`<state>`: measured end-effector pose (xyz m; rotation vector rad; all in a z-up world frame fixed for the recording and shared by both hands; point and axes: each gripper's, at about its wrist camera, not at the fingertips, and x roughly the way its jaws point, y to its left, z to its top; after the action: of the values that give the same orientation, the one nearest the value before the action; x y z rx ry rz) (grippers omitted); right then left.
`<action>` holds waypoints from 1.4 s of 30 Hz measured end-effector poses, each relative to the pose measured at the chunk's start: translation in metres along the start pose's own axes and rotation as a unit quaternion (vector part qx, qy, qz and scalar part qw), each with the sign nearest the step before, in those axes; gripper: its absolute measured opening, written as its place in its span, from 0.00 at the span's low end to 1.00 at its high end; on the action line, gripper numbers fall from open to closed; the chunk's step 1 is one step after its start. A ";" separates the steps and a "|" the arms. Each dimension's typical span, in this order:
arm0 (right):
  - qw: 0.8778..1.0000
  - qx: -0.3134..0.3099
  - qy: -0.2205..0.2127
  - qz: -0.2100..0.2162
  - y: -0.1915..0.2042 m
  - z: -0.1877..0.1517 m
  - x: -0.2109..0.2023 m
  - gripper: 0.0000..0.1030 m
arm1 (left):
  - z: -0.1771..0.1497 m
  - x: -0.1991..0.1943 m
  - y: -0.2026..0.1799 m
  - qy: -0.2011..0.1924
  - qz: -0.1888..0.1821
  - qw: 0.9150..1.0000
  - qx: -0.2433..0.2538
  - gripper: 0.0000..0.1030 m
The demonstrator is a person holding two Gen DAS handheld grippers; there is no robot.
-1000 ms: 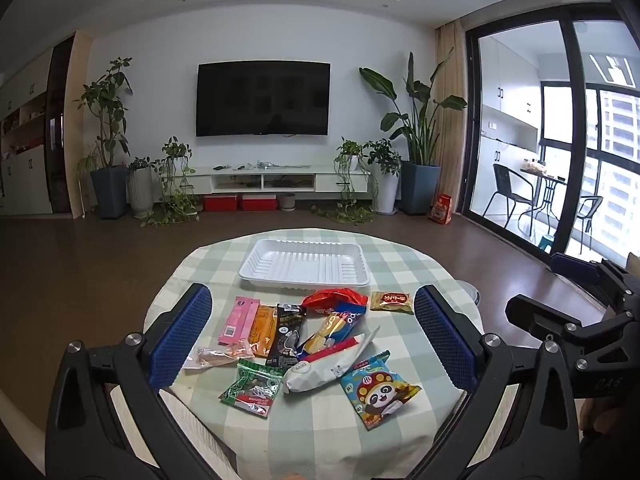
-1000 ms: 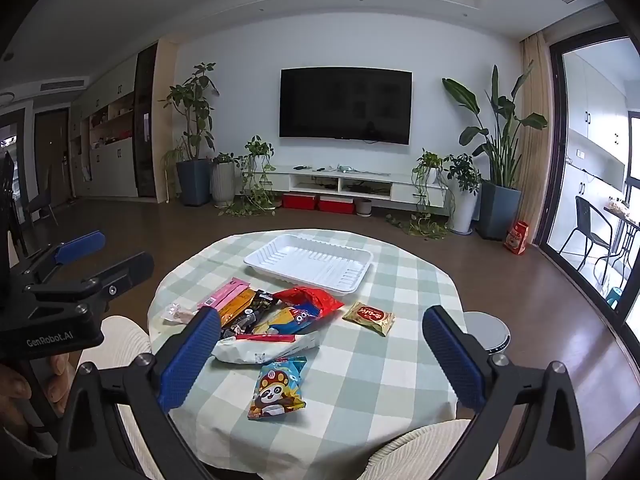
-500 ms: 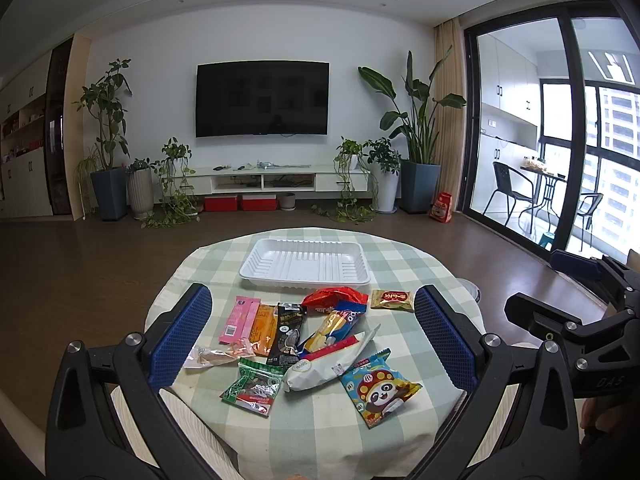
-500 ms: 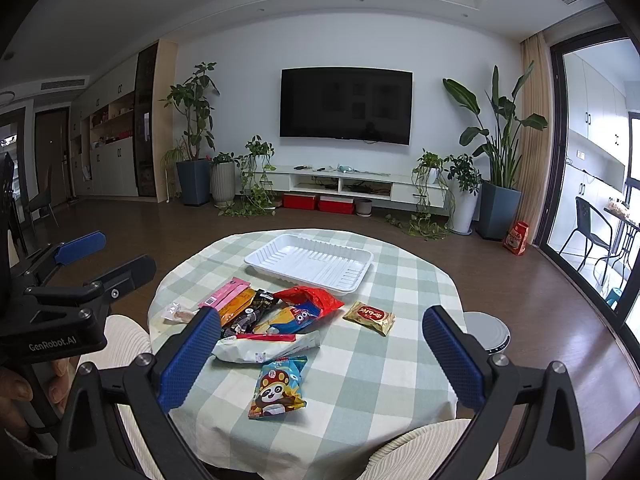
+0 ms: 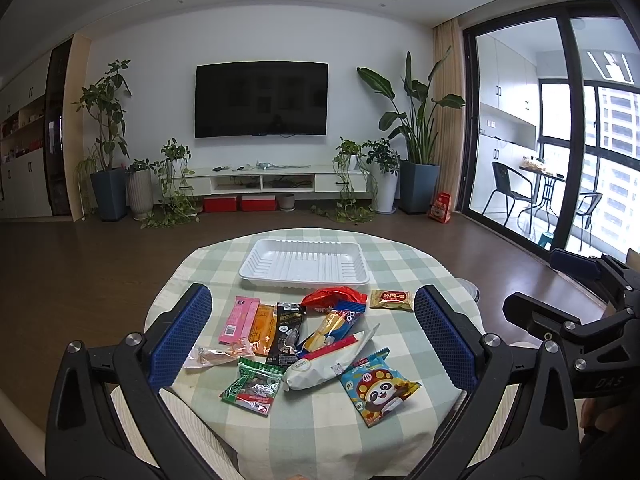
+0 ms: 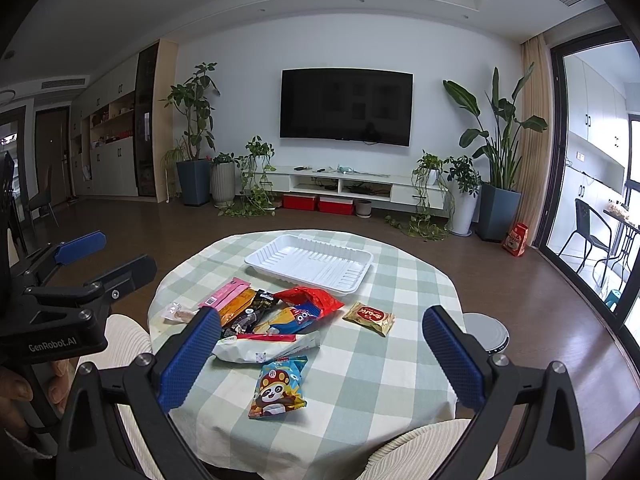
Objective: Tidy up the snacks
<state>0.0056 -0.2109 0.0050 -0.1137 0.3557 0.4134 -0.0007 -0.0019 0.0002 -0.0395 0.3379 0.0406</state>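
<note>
Left gripper: jaws spread wide with nothing between them, blue pads at lower left and lower right of the left wrist frame, above the near half of the table.
Right gripper: jaws likewise wide apart and empty; it also shows at the right edge of the left wrist view (only its side, so the gap is not readable there).
Panda packet: lowest snack in the right wrist frame, centre bottom, lying flat and alone near the table's near edge.
White long bag: just above the panda packet, lying crosswise.
Snack heap: red bag, blue-and-yellow packet, black packet, orange packet and pink packet overlap at frame centre; a green packet lies below them.
Gold packet: apart from the heap, to its right.
White tray: empty, above the heap in both frames, on the far half of the table.
Table: round, green-and-white checked cloth.
Background: television on the wall, upper centre.
</note>
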 end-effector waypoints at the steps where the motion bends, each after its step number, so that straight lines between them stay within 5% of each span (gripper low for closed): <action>1: 1.000 0.000 0.000 0.000 0.000 0.000 0.000 1.00 | 0.000 0.000 0.000 0.000 0.000 1.000 0.000 1.00; 42: 1.000 -0.002 0.000 -0.001 0.001 -0.001 0.001 1.00 | -0.003 0.000 -0.002 0.001 0.000 1.000 -0.002 1.00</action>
<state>0.0054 -0.2097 0.0037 -0.1174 0.3544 0.4113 -0.0016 -0.0043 -0.0025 -0.0438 0.3401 0.0412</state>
